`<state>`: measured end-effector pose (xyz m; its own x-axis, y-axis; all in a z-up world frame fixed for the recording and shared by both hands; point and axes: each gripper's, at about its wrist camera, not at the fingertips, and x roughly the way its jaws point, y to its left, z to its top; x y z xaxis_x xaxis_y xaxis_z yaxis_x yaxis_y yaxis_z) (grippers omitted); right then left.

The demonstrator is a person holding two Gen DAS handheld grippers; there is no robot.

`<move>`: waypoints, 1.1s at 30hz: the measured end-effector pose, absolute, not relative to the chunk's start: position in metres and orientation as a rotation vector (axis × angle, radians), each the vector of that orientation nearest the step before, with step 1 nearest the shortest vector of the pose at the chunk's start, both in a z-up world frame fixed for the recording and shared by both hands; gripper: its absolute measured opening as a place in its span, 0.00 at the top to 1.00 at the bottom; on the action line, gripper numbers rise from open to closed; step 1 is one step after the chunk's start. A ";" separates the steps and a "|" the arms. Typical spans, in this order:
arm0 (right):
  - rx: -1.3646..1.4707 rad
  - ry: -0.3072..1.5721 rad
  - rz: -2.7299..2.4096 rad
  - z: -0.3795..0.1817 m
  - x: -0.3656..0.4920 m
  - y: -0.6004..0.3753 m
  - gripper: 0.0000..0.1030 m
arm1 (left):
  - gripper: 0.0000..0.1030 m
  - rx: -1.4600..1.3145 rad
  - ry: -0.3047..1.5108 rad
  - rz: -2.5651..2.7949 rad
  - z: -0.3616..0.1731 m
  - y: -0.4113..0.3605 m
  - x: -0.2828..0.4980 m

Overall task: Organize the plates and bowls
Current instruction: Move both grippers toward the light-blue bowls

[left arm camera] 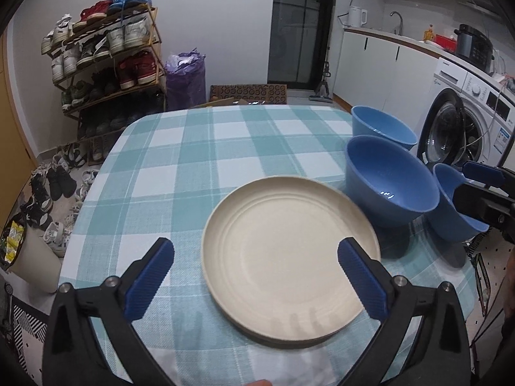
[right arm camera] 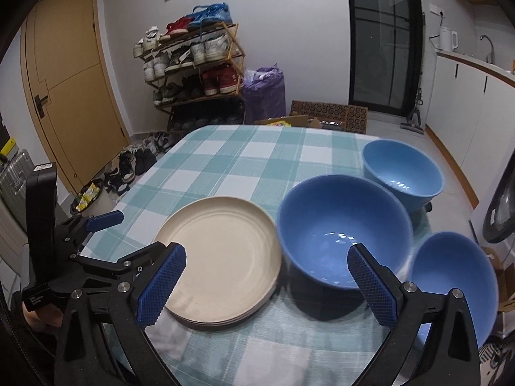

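Cream plates (right arm camera: 222,257) are seen already gathered into one stack on the checked desk (left arm camera: 199,148), near its front edge; layered rims show at the stack's side in the right wrist view, though the count cannot be made out. That part is judged done.

Three blue bowls are left unnested: the middle bowl (right arm camera: 341,228) just beside the stack, the far bowl (right arm camera: 402,170) behind it, the near bowl (right arm camera: 450,276) at the right desk edge. Nesting them is judged the remaining work.

Left tool (left arm camera: 256,273): released, blue pads spread wide, nothing held, hovering over the front of the plate stack. Right tool (right arm camera: 267,284): also released and empty, jaws wide apart, aimed at the middle bowl.

The near bowl is partly covered by the right tool in the left wrist view. Whether it rests fully on the desk cannot be told. Contact between middle and far bowls is unclear.
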<state>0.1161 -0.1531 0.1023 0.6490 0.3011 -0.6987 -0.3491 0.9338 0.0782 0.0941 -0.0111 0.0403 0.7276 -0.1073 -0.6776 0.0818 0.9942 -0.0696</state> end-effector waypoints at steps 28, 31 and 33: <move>-0.001 0.648 0.150 0.203 0.123 -0.328 0.01 | 0.00 0.065 0.639 -0.265 0.125 -0.122 0.146; 0.018 0.654 0.142 0.206 0.133 -0.340 0.01 | 0.00 0.067 0.635 -0.269 0.127 -0.127 0.155; 0.032 0.663 0.137 0.207 0.142 -0.346 0.01 | 0.00 0.071 0.640 -0.271 0.128 -0.131 0.161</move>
